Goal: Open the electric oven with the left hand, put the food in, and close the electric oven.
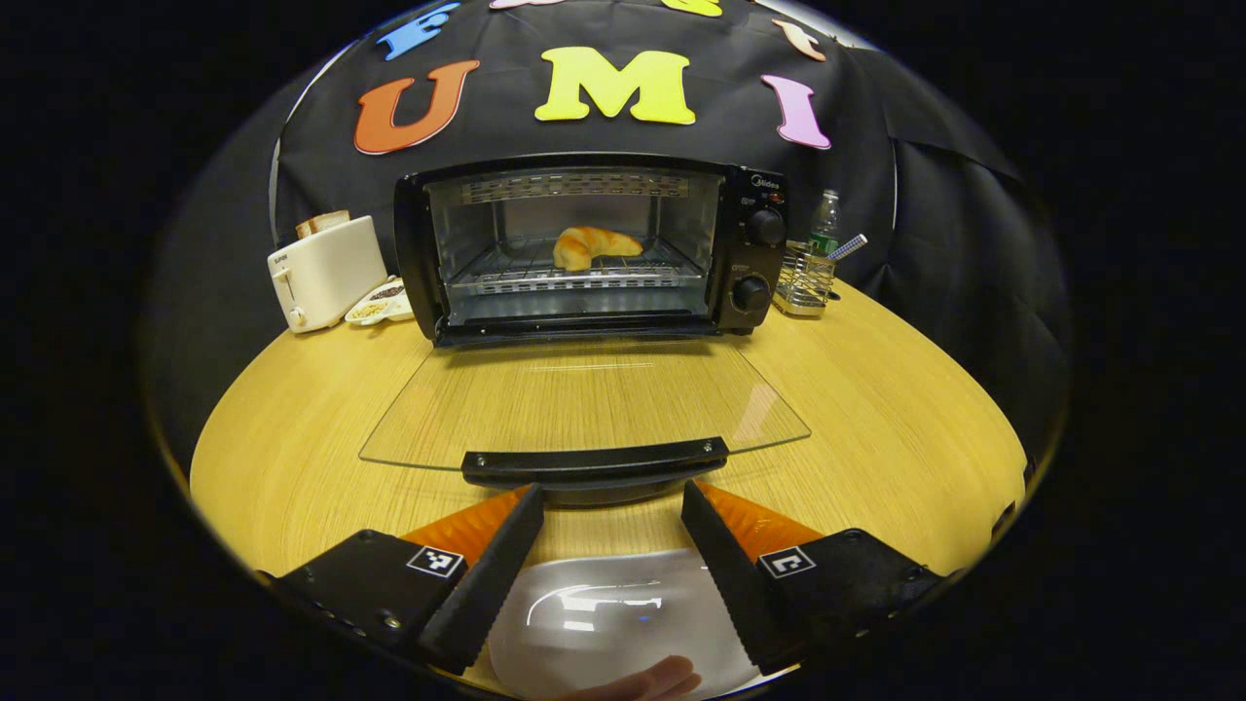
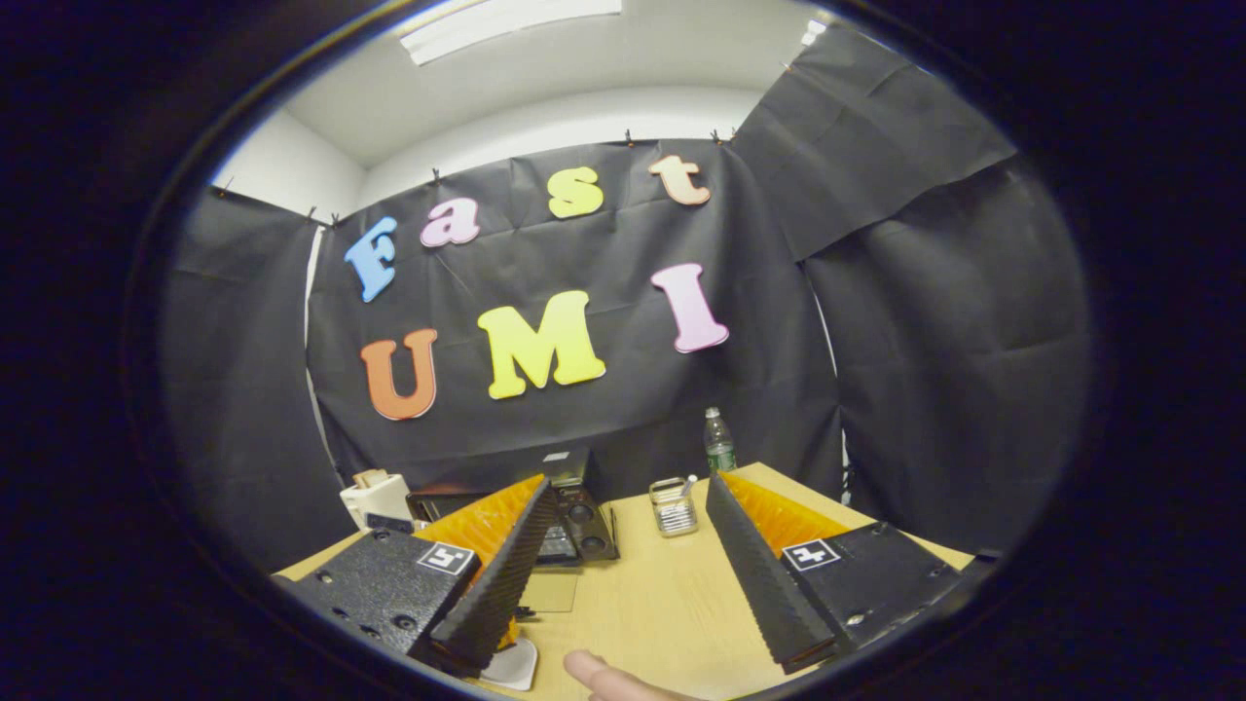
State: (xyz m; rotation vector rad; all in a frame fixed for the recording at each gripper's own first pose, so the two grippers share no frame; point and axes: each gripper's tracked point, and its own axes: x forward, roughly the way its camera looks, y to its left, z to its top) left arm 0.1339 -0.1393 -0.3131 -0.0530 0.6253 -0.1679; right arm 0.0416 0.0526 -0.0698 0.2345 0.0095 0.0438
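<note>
The black electric oven [image 1: 754, 255] stands at the back of the wooden table [image 1: 876, 389]. Its glass door [image 1: 584, 399] is folded down flat, with the black handle [image 1: 596, 461] nearest me. A golden croissant [image 1: 592, 245] lies on the wire rack inside. My left gripper [image 1: 611, 489] is open just short of the handle, and nothing is between its fingers. Under it sits an empty white plate [image 1: 613, 608]. My right gripper [image 2: 631, 482] is open and empty, raised and off to the right of the oven [image 2: 576, 516], which its left finger partly hides.
A white toaster [image 1: 326, 271] with bread and a small dish [image 1: 380, 302] stand left of the oven. To the oven's right are a wire basket [image 1: 803, 280] and a bottle [image 1: 824, 224]. A person's fingertip [image 1: 647, 680] shows at the bottom edge.
</note>
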